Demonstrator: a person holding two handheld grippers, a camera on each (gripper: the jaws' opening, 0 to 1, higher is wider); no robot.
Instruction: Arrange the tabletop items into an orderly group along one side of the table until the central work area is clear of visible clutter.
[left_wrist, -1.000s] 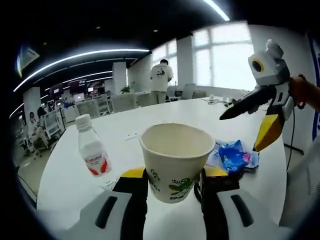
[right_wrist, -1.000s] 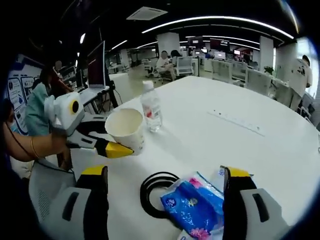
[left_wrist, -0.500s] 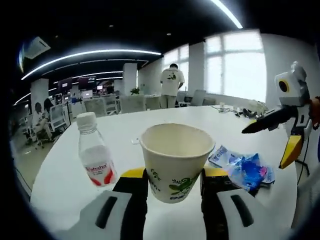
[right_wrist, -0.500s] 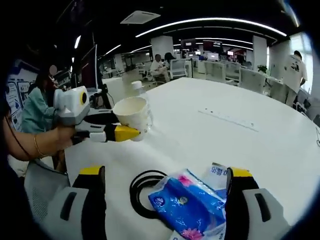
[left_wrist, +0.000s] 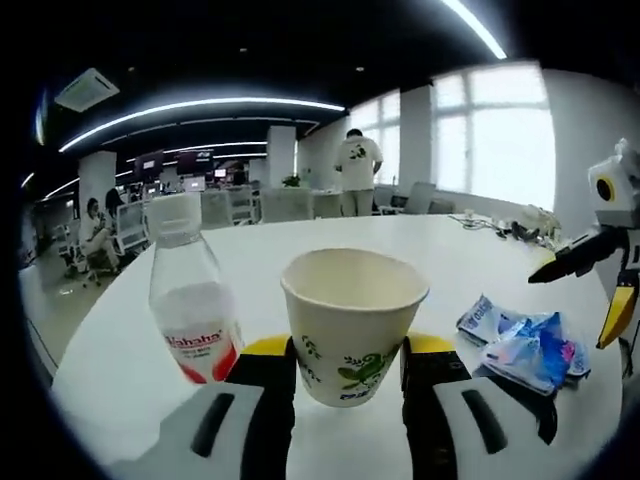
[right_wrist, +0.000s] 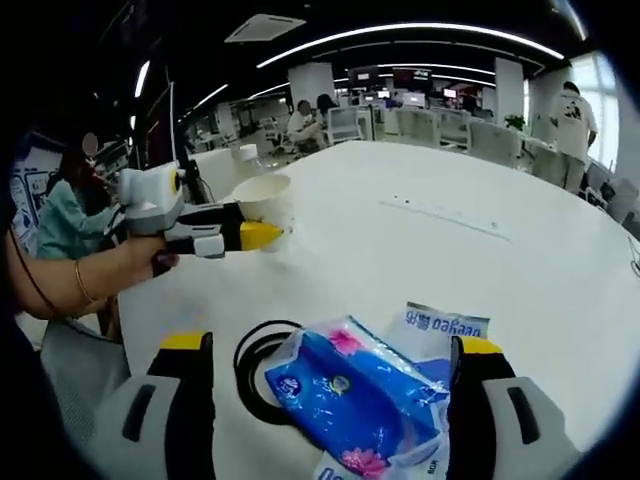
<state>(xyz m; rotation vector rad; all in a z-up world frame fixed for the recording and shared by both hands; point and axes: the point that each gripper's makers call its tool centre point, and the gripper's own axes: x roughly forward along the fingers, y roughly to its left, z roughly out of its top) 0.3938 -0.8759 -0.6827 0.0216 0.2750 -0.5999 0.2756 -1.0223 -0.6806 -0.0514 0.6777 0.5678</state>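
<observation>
Big white counter (left_wrist: 320, 250), round at the edge, with room all over the middle. Blue tissue pack (right_wrist: 355, 395) next in size, lying flat on the counter between the wide-apart jaws of the right claw (right_wrist: 330, 385), not pinched yet. Looms larger in the right gripper view than a moment ago, so the right claw has come in close around it. Black cable ring (right_wrist: 255, 360) lying just beside the pack, partly under it.

Paper cup (left_wrist: 352, 320) held upright, squeezed tight in the left claw (left_wrist: 350, 375), just as before. Looks empty inside. Water bottle (left_wrist: 192, 305) standing just beside the cup, nearer and bigger than a second ago. Means the cup has been carried over toward the bottle, likely to sit next to it at the counter's edge.

Good sign for the job: cup and bottle almost side by side, a neat group starting. Pack and cable ring not yet with them, lying apart from the bottle. Probably next: cup set down by the bottle, then pack grabbed and brought over.
</observation>
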